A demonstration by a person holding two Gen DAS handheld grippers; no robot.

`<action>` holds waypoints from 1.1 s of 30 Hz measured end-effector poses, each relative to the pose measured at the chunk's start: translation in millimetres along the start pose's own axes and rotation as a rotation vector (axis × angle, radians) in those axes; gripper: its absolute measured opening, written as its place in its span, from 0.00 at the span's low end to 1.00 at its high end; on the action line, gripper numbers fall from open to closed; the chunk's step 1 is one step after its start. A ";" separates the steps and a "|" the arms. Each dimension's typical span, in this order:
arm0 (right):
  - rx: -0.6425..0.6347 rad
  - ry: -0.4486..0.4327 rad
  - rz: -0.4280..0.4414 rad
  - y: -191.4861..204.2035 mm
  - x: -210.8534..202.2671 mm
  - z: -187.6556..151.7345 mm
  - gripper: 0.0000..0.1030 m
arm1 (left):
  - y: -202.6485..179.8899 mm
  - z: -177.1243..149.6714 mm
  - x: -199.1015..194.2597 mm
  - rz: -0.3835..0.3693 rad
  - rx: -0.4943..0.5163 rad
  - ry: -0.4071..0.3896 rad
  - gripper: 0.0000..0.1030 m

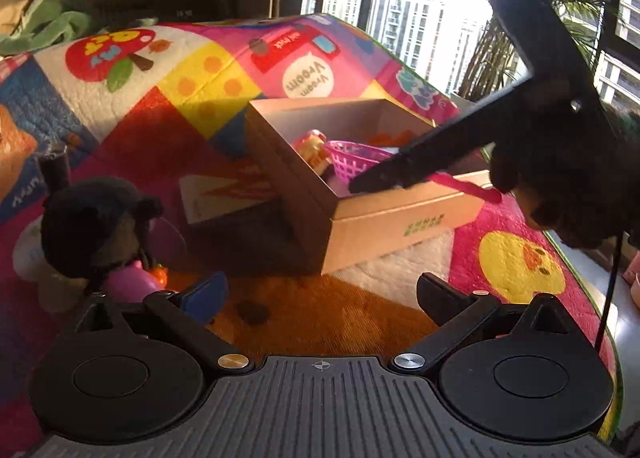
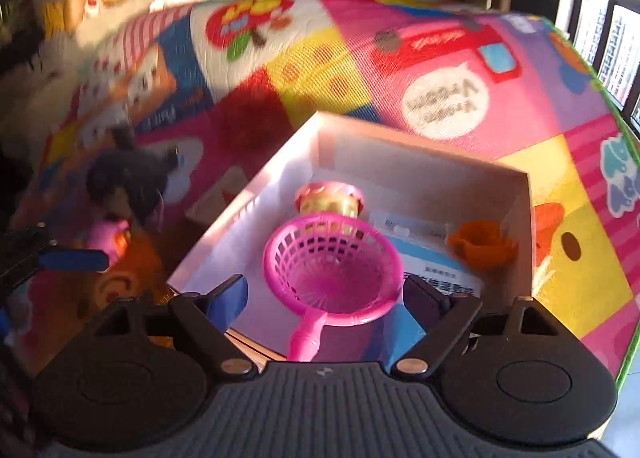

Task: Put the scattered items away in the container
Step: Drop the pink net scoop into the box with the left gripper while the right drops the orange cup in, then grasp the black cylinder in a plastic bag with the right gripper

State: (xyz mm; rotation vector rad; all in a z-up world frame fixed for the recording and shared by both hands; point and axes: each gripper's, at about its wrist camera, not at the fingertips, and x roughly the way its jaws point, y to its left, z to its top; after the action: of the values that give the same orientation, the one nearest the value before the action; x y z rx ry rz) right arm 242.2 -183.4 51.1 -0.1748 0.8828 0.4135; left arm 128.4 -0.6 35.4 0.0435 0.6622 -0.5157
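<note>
In the cardboard box (image 2: pixel 420 162), orange cup (image 2: pixel 482 244) only right view shows, both hand-held grippers spread.

One open cardboard box (image 2: pixel 524 194) sits on one brightly patterned play mat (image 2: pixel 320 70). Inside the box are four things: one pink plastic mesh strainer with a handle (image 2: pixel 332 270), one yellow and pink toy ice-cream cone (image 2: pixel 328 198), one orange plastic toy cup (image 2: pixel 482 244) and one white and blue printed paper sheet (image 2: pixel 436 270). Outside the box, on the mat, lie one black plush toy (image 1: pixel 96 226), one pink and orange plastic toy (image 1: pixel 136 278) beside it, and one flat white card with an orange pattern (image 1: pixel 224 194). One green cloth (image 1: pixel 52 18) lies beyond the mat.
</note>
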 end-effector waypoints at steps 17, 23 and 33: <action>0.151 -0.146 -0.150 -27.5 0.7 54.9 0.88 | 24.9 -25.6 -25.5 0.106 -0.072 -0.029 1.00; 0.002 -0.228 -0.082 35.0 -23.2 53.5 0.80 | 41.3 -29.8 -34.3 0.282 -0.088 -0.061 1.00; -0.064 -0.158 0.167 155.2 28.7 95.4 0.85 | 68.4 -41.2 -43.5 0.337 -0.179 -0.108 1.00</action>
State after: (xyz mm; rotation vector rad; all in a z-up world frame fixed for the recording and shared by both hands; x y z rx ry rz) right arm 261.1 -4.5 91.8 -0.1254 0.7309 0.6036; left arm 107.7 86.7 20.4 -0.0407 0.5785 -0.1323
